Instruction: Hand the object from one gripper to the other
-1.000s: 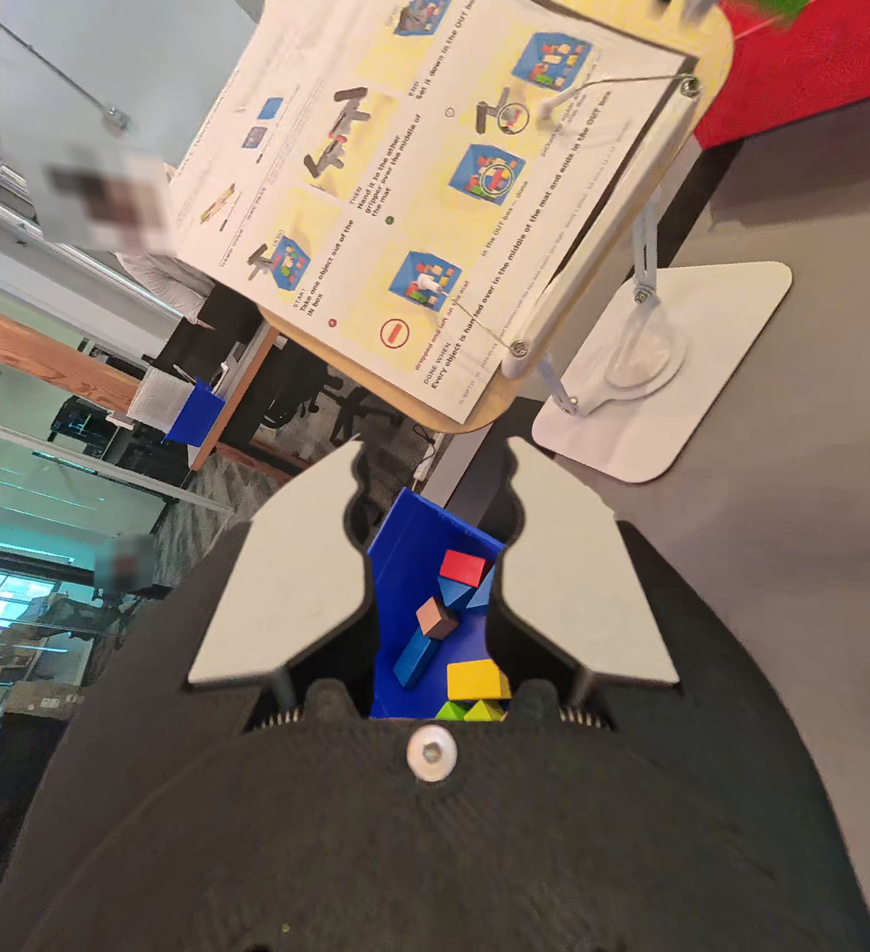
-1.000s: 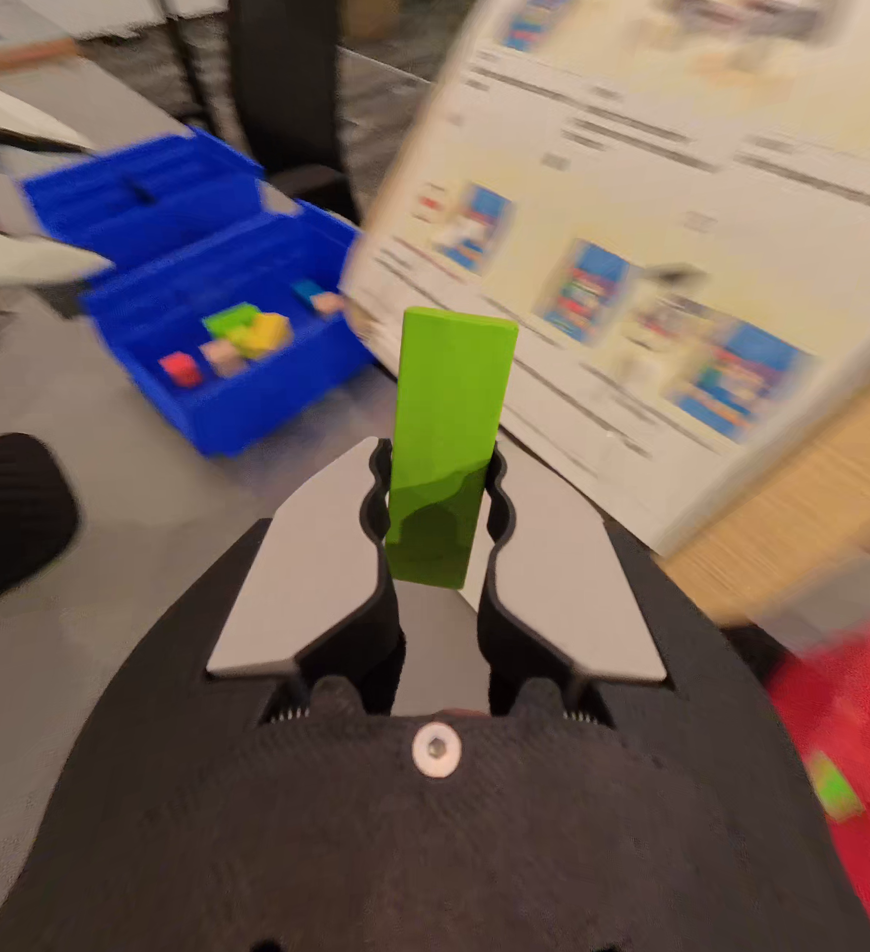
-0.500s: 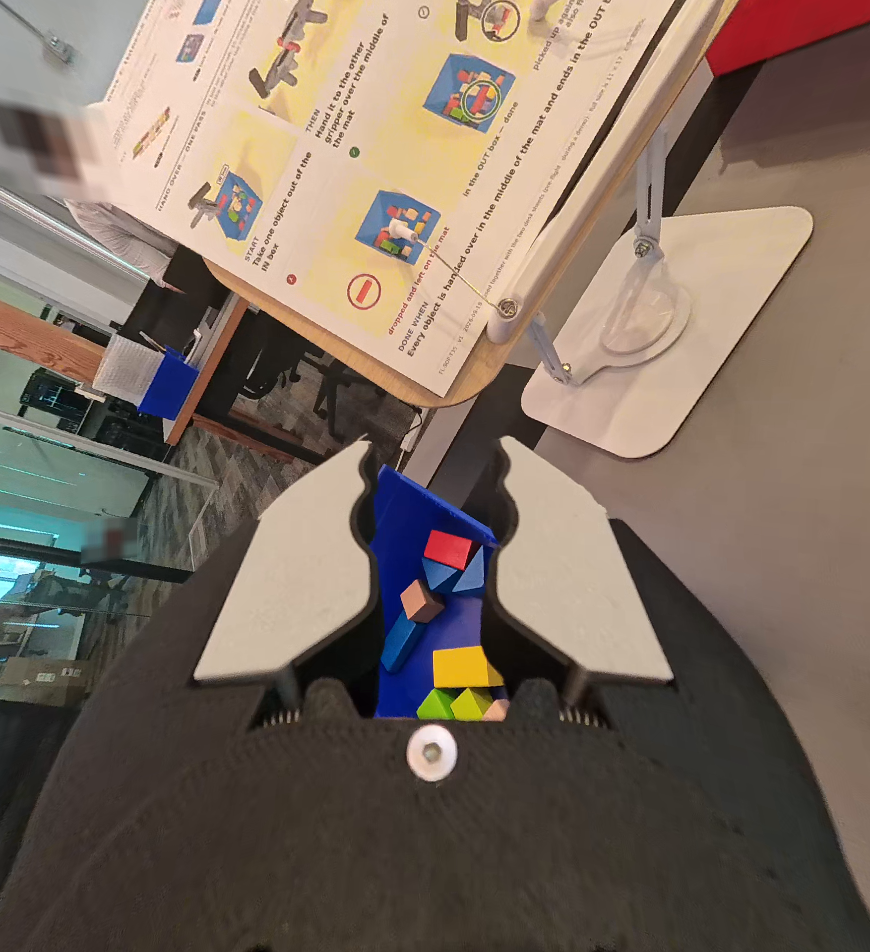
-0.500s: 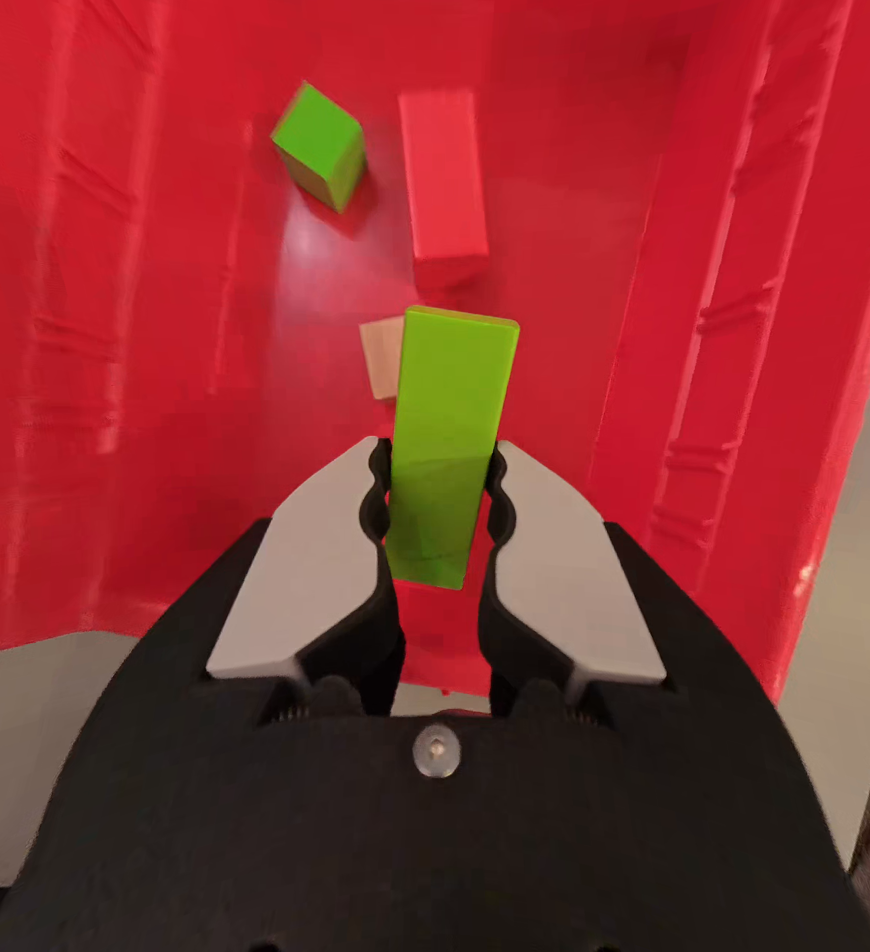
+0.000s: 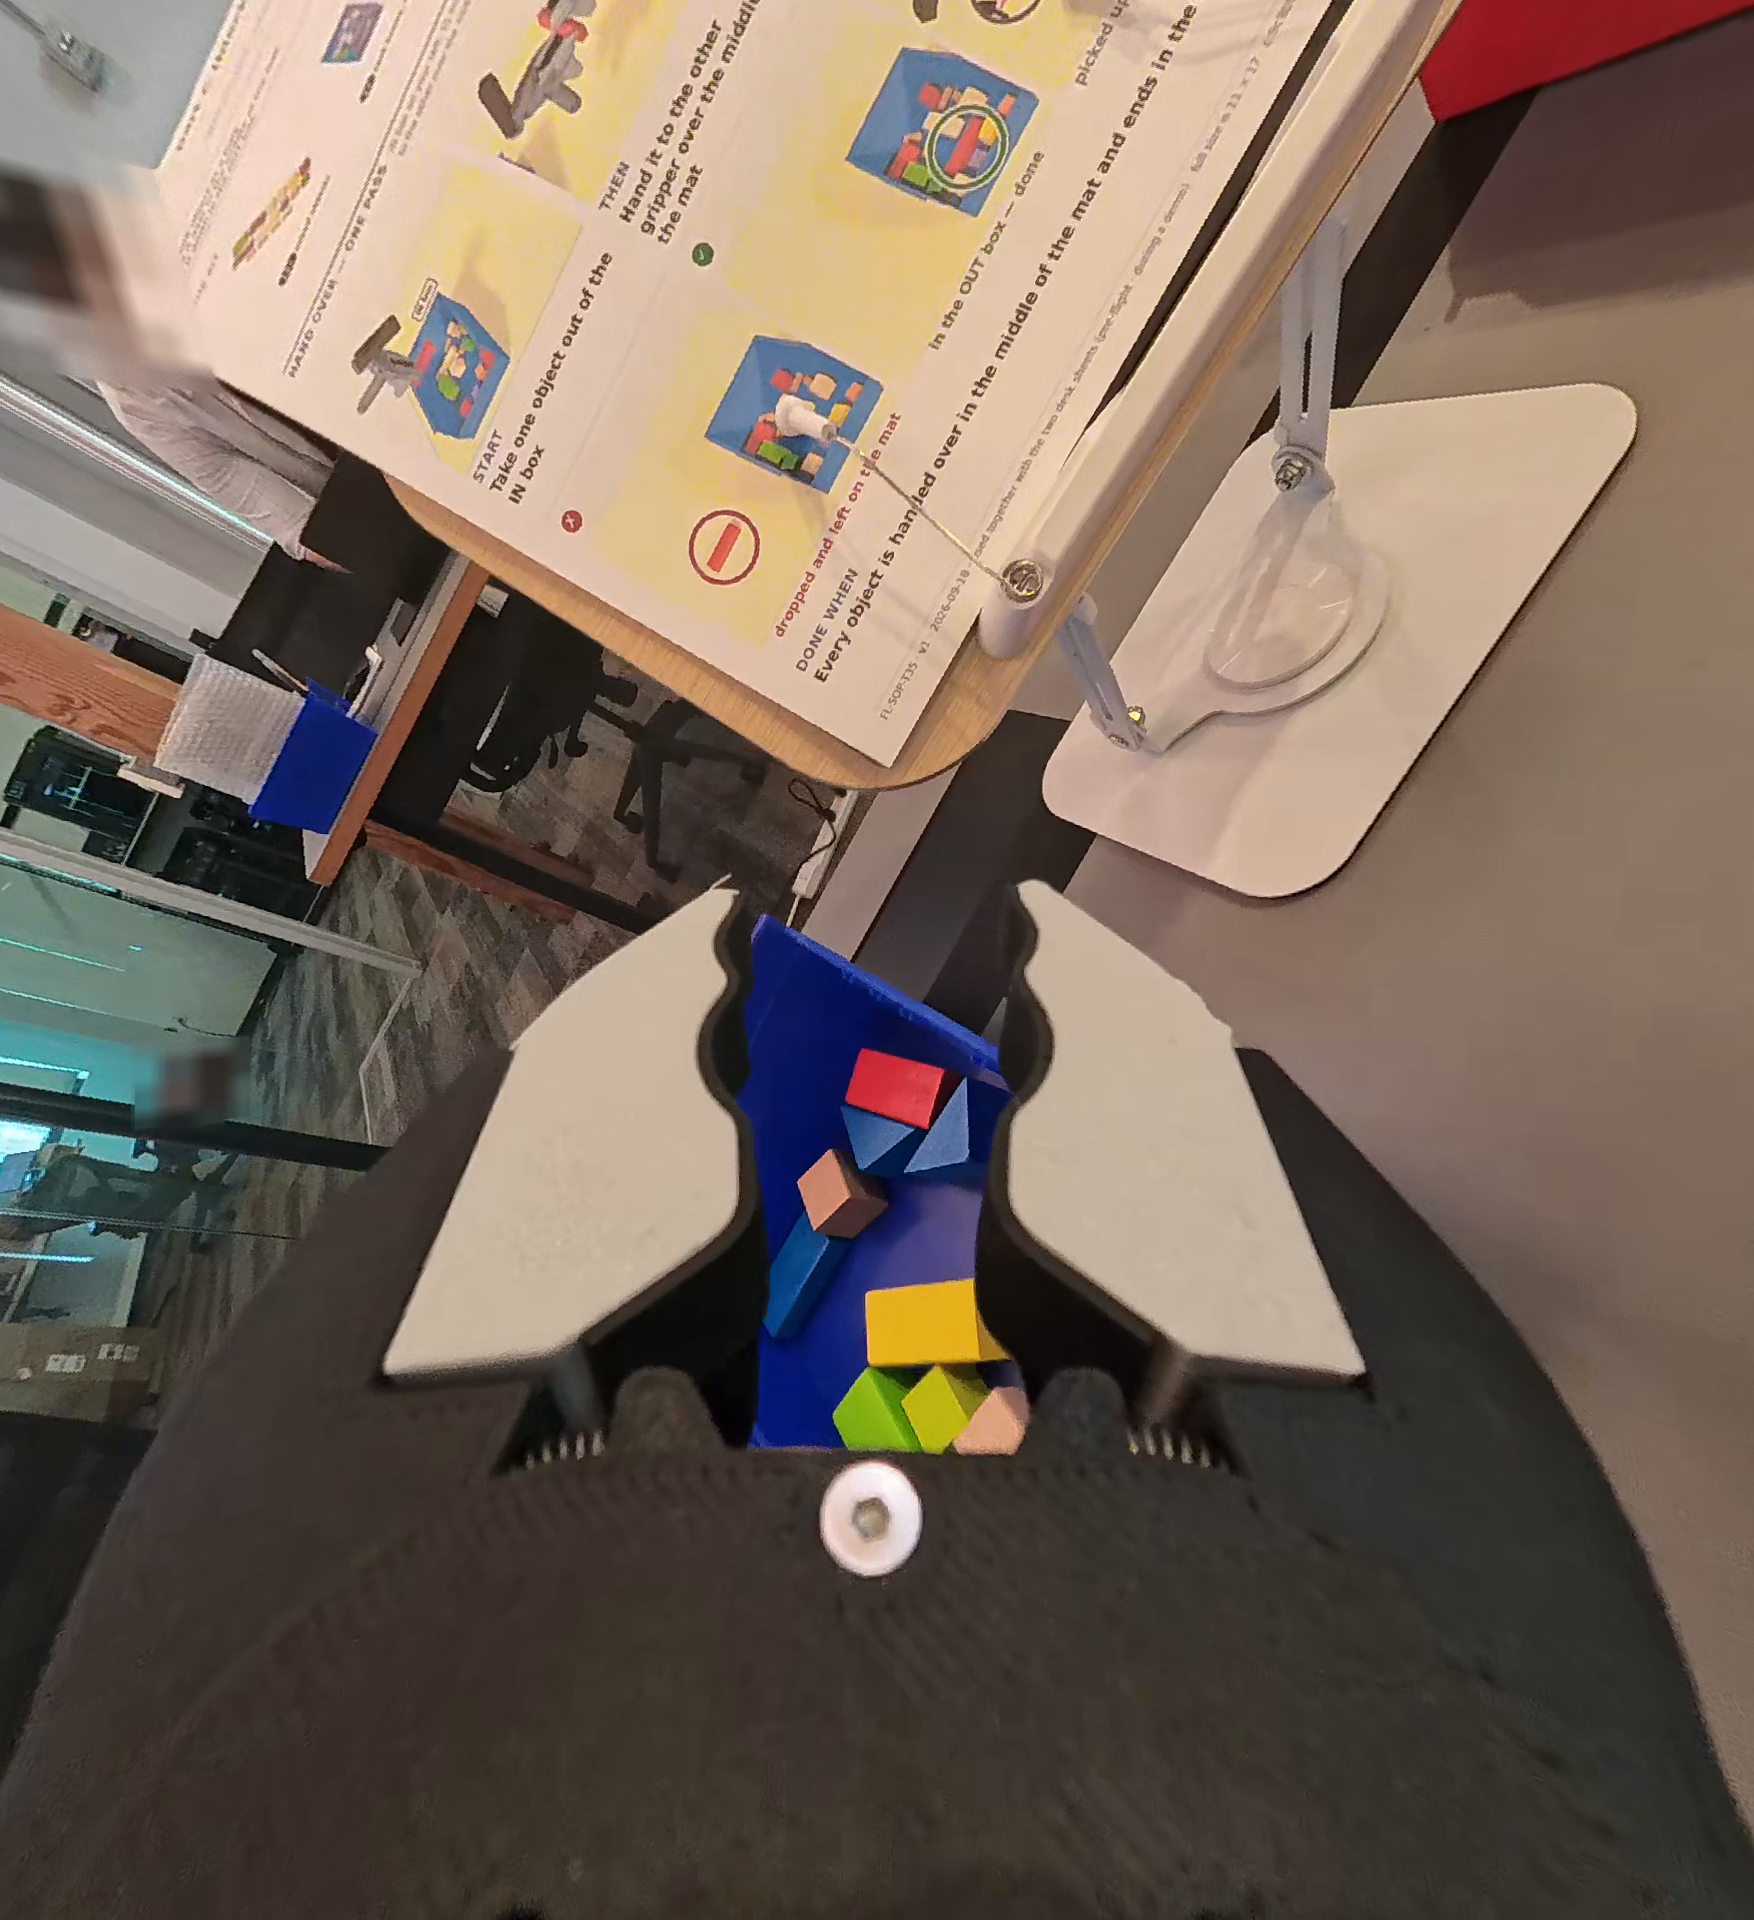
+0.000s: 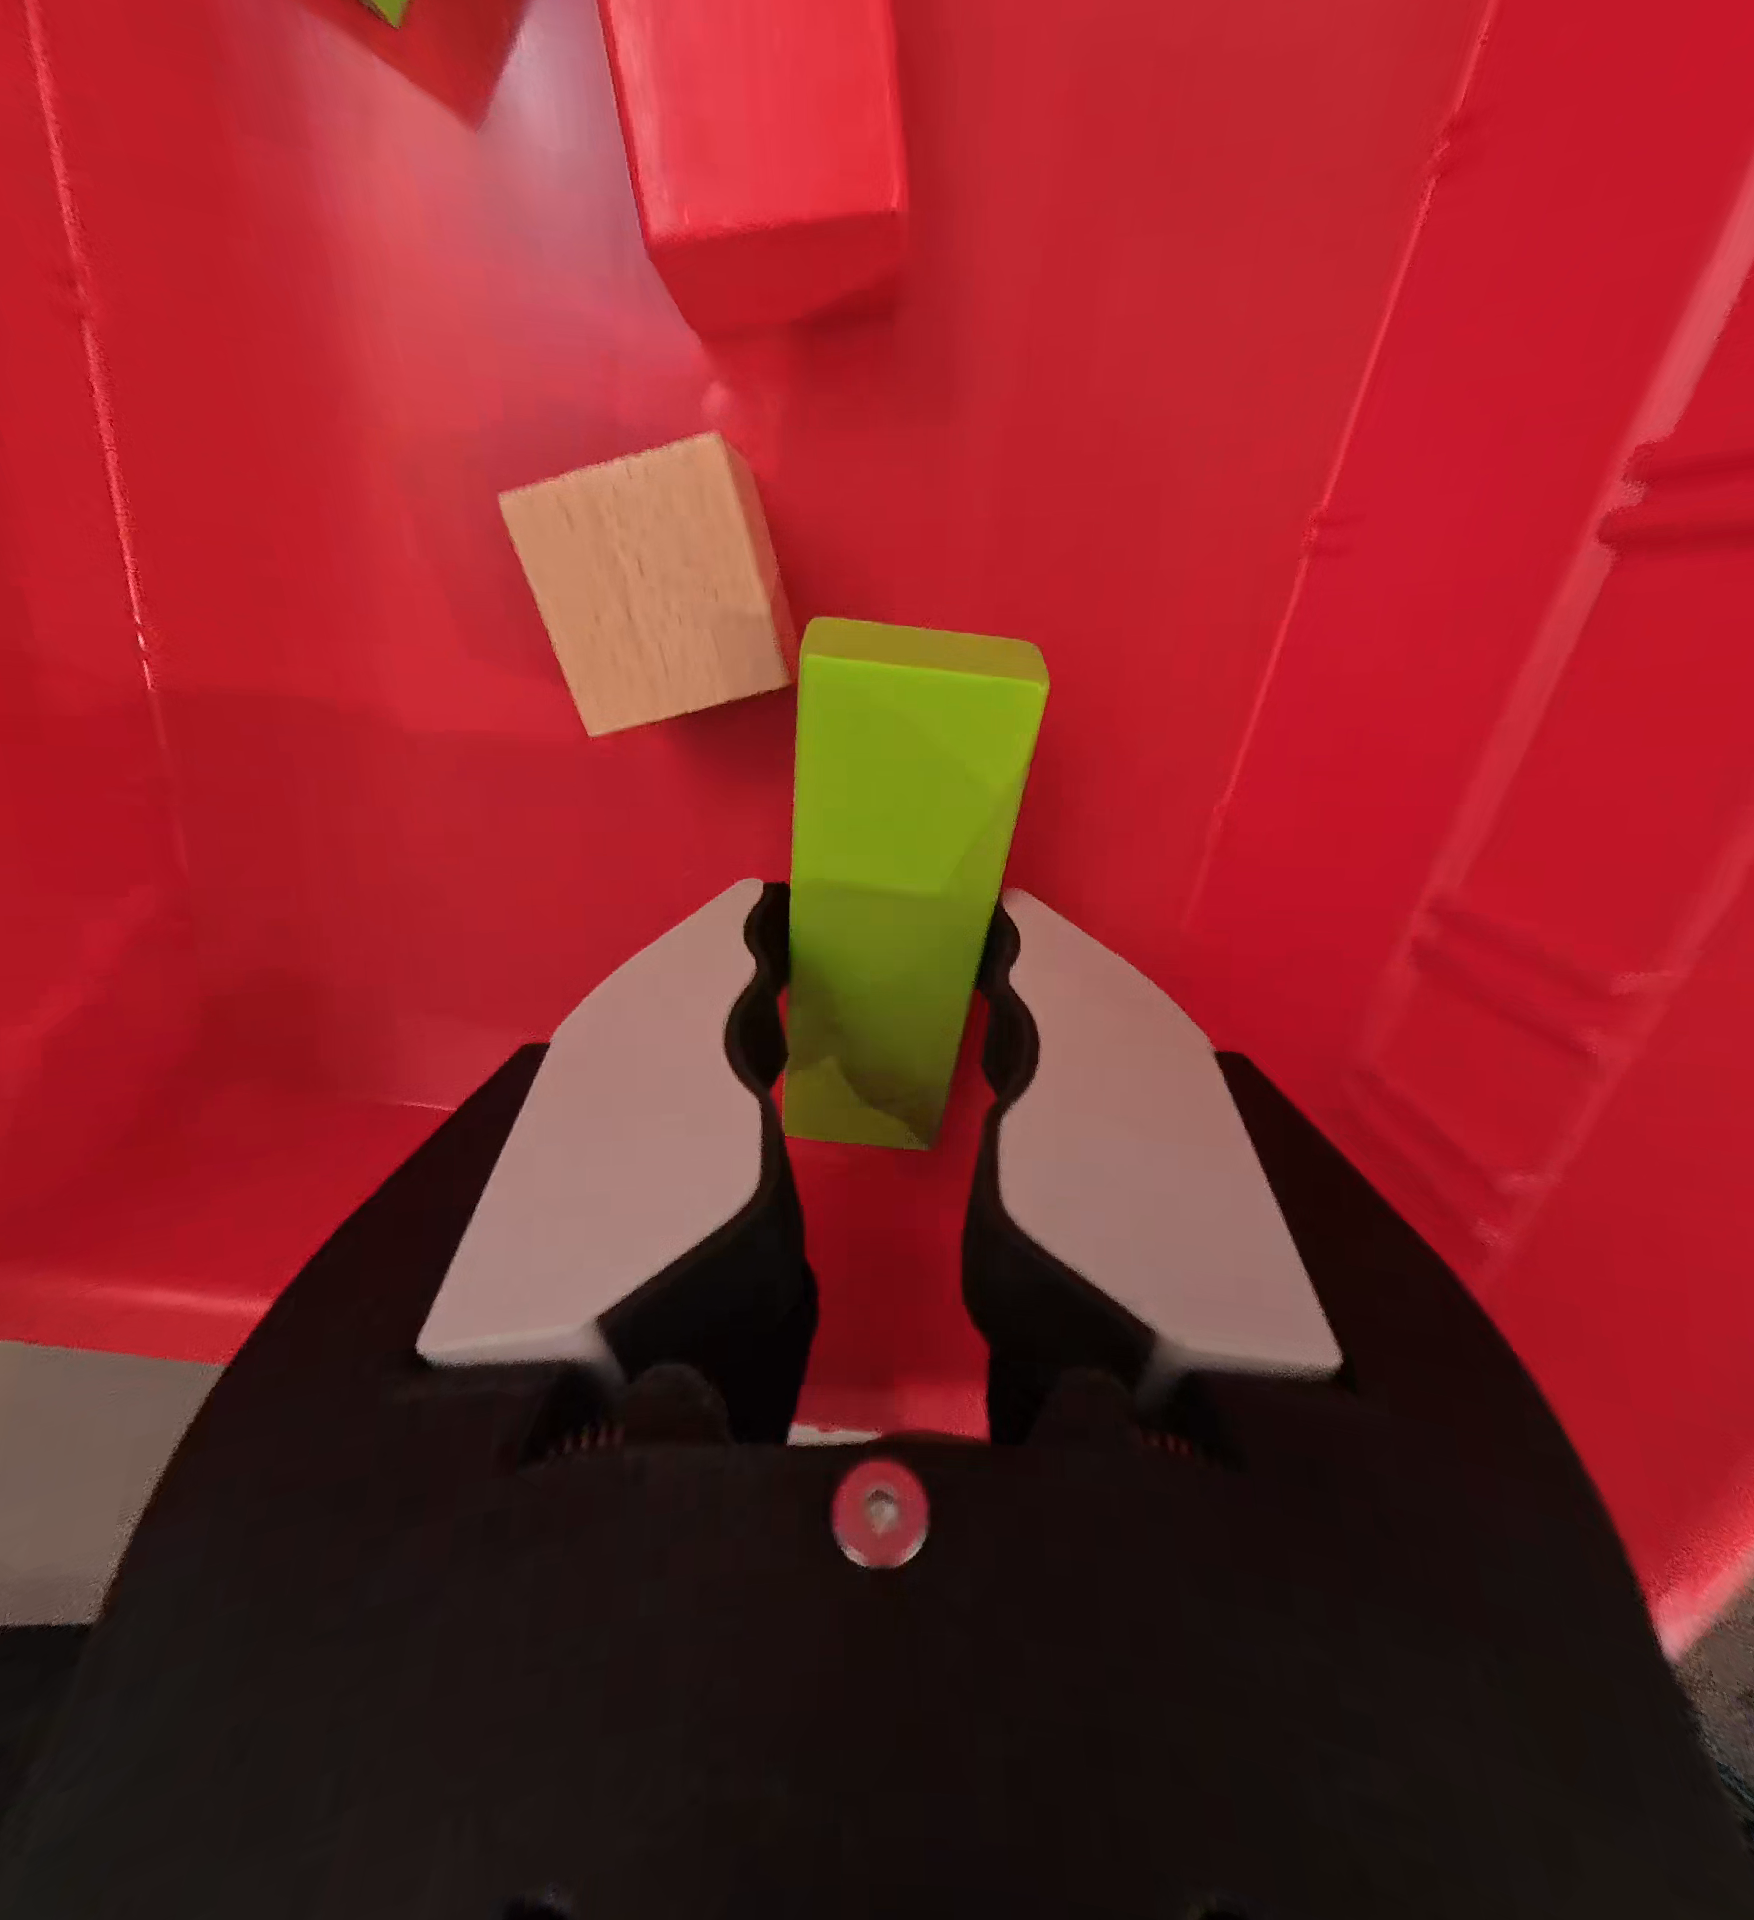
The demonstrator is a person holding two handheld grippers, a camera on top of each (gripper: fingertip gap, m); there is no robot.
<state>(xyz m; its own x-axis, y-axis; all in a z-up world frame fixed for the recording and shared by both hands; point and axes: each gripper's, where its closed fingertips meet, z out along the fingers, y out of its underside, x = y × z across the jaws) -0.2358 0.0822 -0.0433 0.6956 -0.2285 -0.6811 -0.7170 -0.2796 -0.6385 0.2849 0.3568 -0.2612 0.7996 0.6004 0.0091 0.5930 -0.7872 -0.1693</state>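
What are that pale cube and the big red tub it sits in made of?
The pale cube looks like bare, unpainted wood: streaky grain shows on its face. The red tub looks like moulded plastic, glossy, with ribs pressed into its walls.

lime green block (image 6: 909, 831), red bin (image 6: 1475, 520), pale wood cube (image 6: 644, 582), blue bin (image 5: 811, 997), grey table (image 5: 1579, 1039).

We see the left tool (image 5: 873, 904) with fingers apart, nothing between them. Beyond, a blue bin (image 5: 811, 997) holds red, blue, tan, yellow and green blocks. An instruction sheet (image 5: 748, 312) leans on a white stand (image 5: 1372, 644) on the grey bench (image 5: 1579, 1039).
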